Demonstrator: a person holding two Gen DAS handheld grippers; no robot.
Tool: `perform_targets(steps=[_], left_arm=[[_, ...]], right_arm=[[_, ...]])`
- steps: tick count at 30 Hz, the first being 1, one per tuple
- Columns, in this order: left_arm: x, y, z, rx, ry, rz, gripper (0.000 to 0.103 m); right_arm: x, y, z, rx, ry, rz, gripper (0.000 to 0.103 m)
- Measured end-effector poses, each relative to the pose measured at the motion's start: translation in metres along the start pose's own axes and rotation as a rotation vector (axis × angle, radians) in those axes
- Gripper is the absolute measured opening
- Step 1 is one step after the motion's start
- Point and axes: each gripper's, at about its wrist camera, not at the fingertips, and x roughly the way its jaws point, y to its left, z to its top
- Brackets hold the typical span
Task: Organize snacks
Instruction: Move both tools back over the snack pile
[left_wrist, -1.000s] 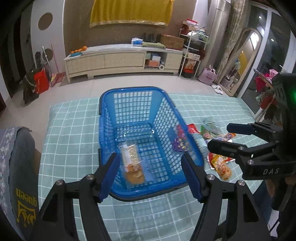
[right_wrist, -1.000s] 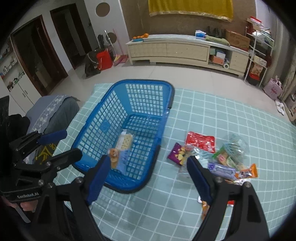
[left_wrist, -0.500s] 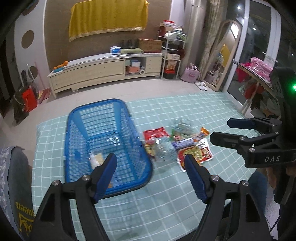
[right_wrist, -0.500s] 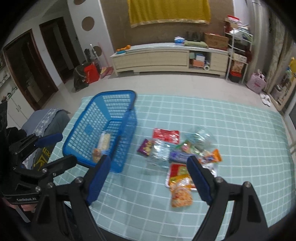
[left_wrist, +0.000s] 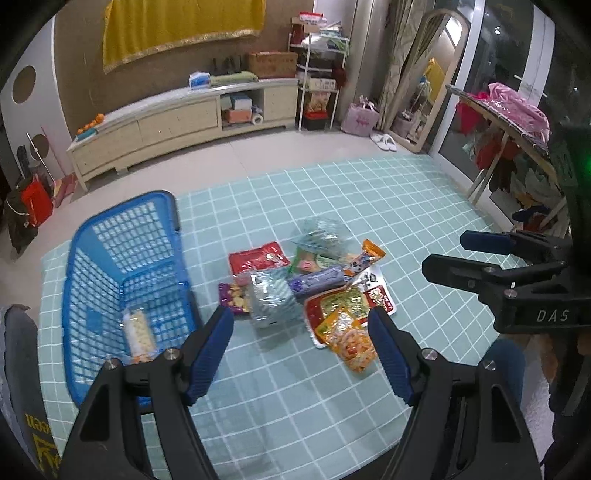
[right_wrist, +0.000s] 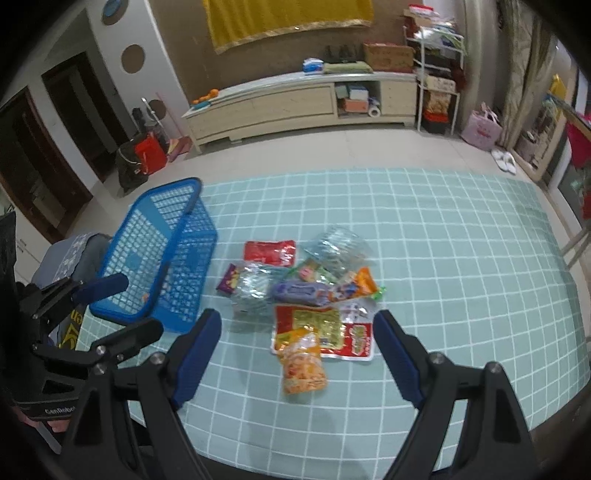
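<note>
Blue basket (left_wrist: 125, 280) near left edge of checked cloth (left_wrist: 332, 406), one cracker packet (left_wrist: 138, 336) inside. Snack pile (left_wrist: 314, 288) mid-cloth, just right of basket; orange packet (right_wrist: 303, 363) nearest front edge. Left gripper (left_wrist: 301, 339) and right gripper (right_wrist: 297, 354): fingers spread wide, empty, above front edge.

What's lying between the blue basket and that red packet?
In the right wrist view, only bare checked cloth separates the blue basket from the red packet; the purple packet lies nearer the camera.
</note>
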Motion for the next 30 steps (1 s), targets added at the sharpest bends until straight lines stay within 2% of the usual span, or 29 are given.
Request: perform_targets(steps=[6, 11, 15, 24, 30], left_arm=[[0.031, -0.008, 0.014, -0.015, 0.071, 0.011, 0.073], [0.061, -0.001, 0.025, -0.071, 0.137, 0.005, 0.073], [0.084, 0.003, 0.031, -0.086, 0.183, 0.032, 0.073], [0.139, 0.020, 0.035, -0.128, 0.293, 0.083, 0.073], [0.168, 0.030, 0.037, -0.142, 0.332, 0.128, 0.073]], right_arm=[[0.021, -0.030, 0.008, 0.064, 0.062, 0.004, 0.087], [0.044, -0.044, 0.015, 0.080, 0.121, 0.006, 0.087], [0.065, -0.054, 0.021, 0.087, 0.166, 0.006, 0.087], [0.105, -0.067, 0.035, 0.054, 0.245, -0.012, 0.087], [0.127, -0.074, 0.042, 0.026, 0.277, -0.035, 0.087]])
